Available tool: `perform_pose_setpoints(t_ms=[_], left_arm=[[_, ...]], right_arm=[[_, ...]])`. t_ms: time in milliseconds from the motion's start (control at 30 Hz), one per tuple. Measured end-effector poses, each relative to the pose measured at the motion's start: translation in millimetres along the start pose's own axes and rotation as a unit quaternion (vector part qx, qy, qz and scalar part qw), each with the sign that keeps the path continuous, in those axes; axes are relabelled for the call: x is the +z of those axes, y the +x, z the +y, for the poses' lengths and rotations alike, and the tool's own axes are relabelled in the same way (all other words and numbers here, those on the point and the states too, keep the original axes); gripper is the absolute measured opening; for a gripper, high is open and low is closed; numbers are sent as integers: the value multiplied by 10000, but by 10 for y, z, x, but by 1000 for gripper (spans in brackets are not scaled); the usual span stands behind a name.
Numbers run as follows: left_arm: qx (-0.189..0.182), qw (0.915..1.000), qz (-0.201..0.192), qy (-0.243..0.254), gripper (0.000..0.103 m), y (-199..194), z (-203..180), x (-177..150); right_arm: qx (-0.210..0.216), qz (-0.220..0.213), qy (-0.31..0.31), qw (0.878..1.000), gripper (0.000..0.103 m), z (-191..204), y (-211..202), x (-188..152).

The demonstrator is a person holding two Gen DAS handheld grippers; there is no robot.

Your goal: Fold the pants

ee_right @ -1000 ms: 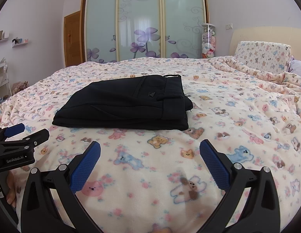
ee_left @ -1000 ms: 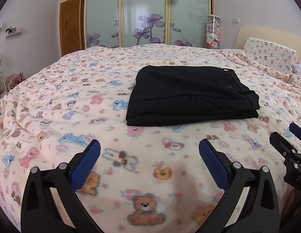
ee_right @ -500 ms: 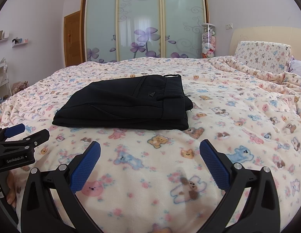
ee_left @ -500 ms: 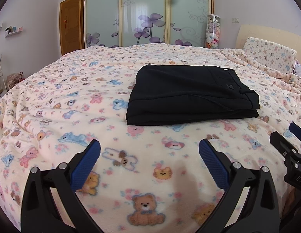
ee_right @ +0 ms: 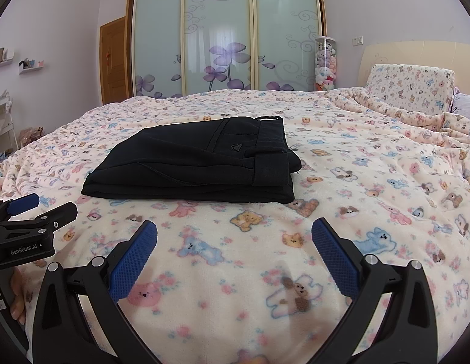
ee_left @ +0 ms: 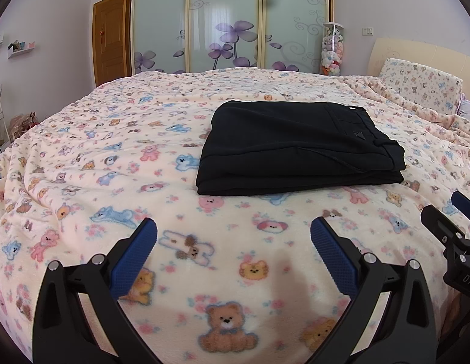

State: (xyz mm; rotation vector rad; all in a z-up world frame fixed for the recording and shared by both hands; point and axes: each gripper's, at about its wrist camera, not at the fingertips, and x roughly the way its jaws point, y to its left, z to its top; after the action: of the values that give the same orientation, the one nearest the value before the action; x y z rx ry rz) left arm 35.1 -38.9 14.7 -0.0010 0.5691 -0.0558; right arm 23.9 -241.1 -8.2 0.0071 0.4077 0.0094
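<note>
Black fabric marks the task's thing: a pair of black pants (ee_left: 298, 148) folded into a flat, layered rectangle, lying on a bed under a cream fleece blanket printed with cartoon bears and animals (ee_left: 113, 163). The bundle rests near the middle of the bed, well apart from both tools. Its long axis runs left to right across both views. The waistband end, with a pocket and a small triangular badge, points right toward the headboard side; the folded edge points left toward the brown wooden door (ee_left: 109, 38). Stacked layers show along the near edge.

The left tool (ee_left: 234, 242) hovers low over the blanket in front of the pants, its blue-padded fingers (ee_left: 134, 257) spread wide apart with nothing between them. The right tool (ee_right: 234, 242) hovers likewise beside it, its textured blue pads (ee_right: 335, 257) also held wide apart and empty. Each tool's tip shows at the edge of the other's view.

Behind the bed stand frosted glass sliding doors with purple flowers (ee_right: 223, 36) and a clear tube of plush toys (ee_right: 324, 63). A matching printed pillow (ee_right: 411, 88) leans at the right.
</note>
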Motion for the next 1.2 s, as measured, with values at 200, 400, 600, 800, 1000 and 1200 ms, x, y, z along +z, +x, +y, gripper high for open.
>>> perform_pose_setpoints(t_ms=[200, 400, 600, 800, 1000, 1200], left_arm=[[1, 10000, 0, -1, 101, 0, -1, 1], [-1, 10000, 8, 10, 101, 7, -1, -5], [-2, 10000, 11, 15, 101, 10, -3, -12], [3, 10000, -22, 44, 101, 12, -5, -27], [-20, 10000, -68, 66, 101, 4, 6, -46], [-15, 9999, -65, 95, 101, 1, 0, -41]], right_arm=[[1, 0, 0, 10000, 102, -4, -2, 1], [2, 1, 0, 10000, 102, -3, -1, 3], [6, 13, 4, 10000, 102, -6, -1, 5], [9, 19, 4, 10000, 102, -5, 8, -2], [10, 24, 6, 10000, 102, -8, 8, -4], [12, 24, 7, 10000, 102, -12, 8, -1]])
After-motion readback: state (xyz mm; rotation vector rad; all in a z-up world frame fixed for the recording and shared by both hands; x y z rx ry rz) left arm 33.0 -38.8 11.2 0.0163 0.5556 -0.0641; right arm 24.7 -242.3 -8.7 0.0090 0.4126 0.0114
